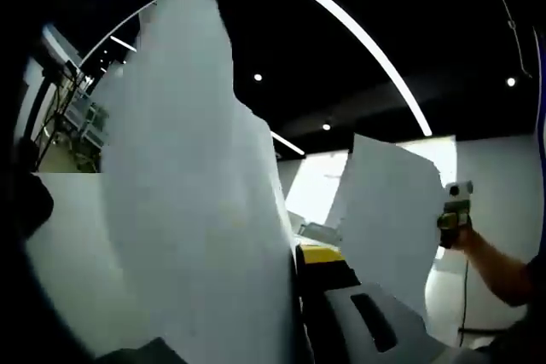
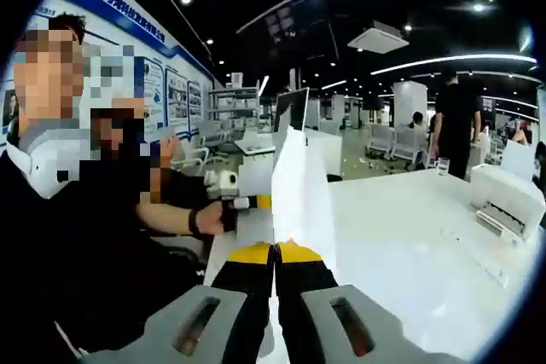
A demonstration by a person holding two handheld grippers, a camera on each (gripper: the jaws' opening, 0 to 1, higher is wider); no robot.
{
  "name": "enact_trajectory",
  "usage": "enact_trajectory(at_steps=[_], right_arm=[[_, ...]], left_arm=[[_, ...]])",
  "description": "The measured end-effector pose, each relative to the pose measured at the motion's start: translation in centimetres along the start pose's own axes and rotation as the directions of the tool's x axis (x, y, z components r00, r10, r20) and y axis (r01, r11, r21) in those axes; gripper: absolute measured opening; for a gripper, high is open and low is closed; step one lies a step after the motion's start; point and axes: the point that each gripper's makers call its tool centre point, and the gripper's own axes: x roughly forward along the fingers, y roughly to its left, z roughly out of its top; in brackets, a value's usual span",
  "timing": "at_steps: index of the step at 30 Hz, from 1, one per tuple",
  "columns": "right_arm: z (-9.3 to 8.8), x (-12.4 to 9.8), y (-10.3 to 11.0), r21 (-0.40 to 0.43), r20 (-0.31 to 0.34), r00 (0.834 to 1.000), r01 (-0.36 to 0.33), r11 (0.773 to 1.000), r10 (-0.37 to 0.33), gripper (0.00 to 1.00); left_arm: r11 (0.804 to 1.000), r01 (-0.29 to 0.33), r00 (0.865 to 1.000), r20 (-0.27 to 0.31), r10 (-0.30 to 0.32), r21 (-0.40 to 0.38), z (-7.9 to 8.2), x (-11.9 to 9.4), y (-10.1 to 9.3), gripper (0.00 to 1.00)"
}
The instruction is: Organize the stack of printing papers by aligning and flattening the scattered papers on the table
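Jaws of right gripper [image 2: 275, 253] pressed together, pinching paper stack [image 2: 299, 185] edge-on, raised above white table [image 2: 409, 236]. Left gripper [image 1: 328, 262] mostly hidden behind a big blurred sheet [image 1: 188, 210]; jaw state unclear. Second sheet [image 1: 388, 210] held up at right, top corner cut off against glare.
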Motion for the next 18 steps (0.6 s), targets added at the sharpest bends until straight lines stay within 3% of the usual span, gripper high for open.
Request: enact_trajectory(at_steps=[2, 6, 14, 18], right_arm=[[-0.3, 0.2, -0.4, 0.0, -0.007, 1.0, 0.019, 1.0, -0.019, 0.0], [-0.5, 0.5, -2.6, -0.108, -0.036, 0.991, 0.122, 0.987, -0.127, 0.0], [-0.2, 2.4, -4.8, -0.255, -0.121, 0.976, 0.147, 0.956, -0.182, 0.0], [0.7, 3.4, -5.8, -0.177, -0.103, 0.977, 0.166, 0.97, -0.186, 0.0]], left_arm=[[1.0, 0.001, 1.0, 0.0, -0.001, 0.0, 0.0, 0.0, 0.0, 0.08], [1.0, 0.002, 1.0, -0.003, -0.002, 0.0, 0.0, 0.1, 0.0, 0.08], [1.0, 0.001, 1.0, 0.001, -0.001, 0.003, 0.0, 0.0, 0.0, 0.08], [1.0, 0.002, 1.0, 0.003, -0.002, 0.001, 0.0, 0.0, 0.0, 0.08]])
